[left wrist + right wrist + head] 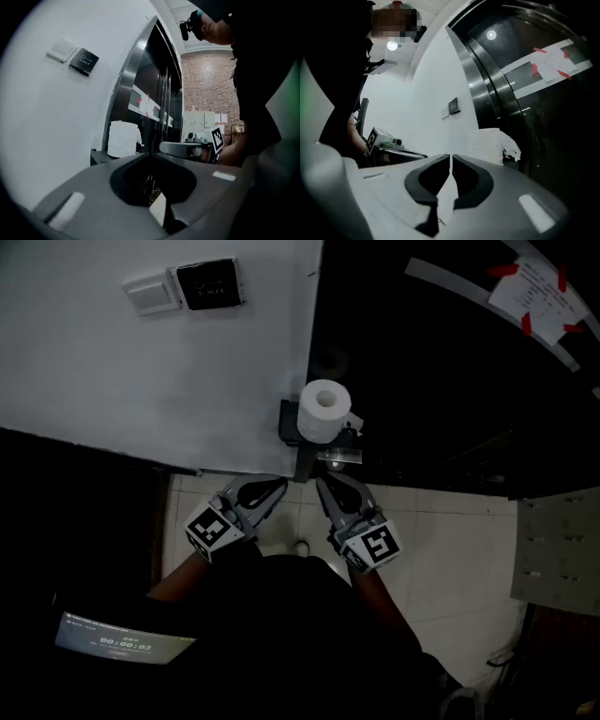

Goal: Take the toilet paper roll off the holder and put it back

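Note:
A white toilet paper roll (323, 411) stands upright on a black holder (288, 422) fixed at the corner where the white wall meets the dark glass. Both grippers hang just below it, pointing level at it and a little short of it. My left gripper (280, 487) is shut with nothing between its jaws; in the left gripper view the roll (123, 139) sits ahead to the left of its tips (150, 154). My right gripper (321, 483) is shut and empty too, and the roll (490, 142) with a torn loose end shows just past its tips (451, 156).
On the white wall are a white switch (153, 293) and a black EXIT plate (210, 284). A taped paper notice (541, 289) hangs on the dark glass door. A grey cabinet (558, 554) stands at the right on the tiled floor, and a lit screen (119, 644) sits at the lower left.

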{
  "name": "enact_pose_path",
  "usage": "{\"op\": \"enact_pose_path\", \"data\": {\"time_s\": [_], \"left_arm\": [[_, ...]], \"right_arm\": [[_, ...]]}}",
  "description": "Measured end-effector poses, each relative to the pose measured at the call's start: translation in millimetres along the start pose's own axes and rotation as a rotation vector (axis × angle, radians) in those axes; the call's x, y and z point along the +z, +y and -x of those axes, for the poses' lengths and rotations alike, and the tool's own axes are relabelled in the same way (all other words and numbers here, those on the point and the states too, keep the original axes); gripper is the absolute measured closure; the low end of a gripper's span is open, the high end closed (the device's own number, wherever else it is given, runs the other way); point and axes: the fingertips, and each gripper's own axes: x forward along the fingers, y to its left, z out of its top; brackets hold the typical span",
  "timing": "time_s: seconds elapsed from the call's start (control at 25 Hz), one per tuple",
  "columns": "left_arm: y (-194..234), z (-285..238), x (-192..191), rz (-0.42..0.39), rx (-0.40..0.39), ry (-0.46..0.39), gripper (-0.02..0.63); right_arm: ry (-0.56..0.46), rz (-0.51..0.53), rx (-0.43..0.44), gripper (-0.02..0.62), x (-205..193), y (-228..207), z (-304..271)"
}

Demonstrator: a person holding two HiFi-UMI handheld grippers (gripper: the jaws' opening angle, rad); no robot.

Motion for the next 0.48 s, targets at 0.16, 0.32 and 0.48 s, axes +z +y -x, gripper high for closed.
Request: {"op": "enact_pose_path", "data": {"time_s": [0.16,0.32,0.48], "left_arm": [[-2.5,-1.3,7.9,0.025,-0.006,0.009,0.603],[-0.5,-2.0,6.4,0.009,-0.005,-0.001,0.603],[-1.1,-2.6,5.6,0.010,-0.001,0.004,0.603]], "right_arm": [[-0.005,0.003,-0.006,0.588,-0.9,-3.6,0.2],[0.010,-0.005,0.000,0.581,-0.8,-1.0,-0.7],[0.014,-0.007,-0.009,0.571,-3.4,-4.8,0.5]]}}
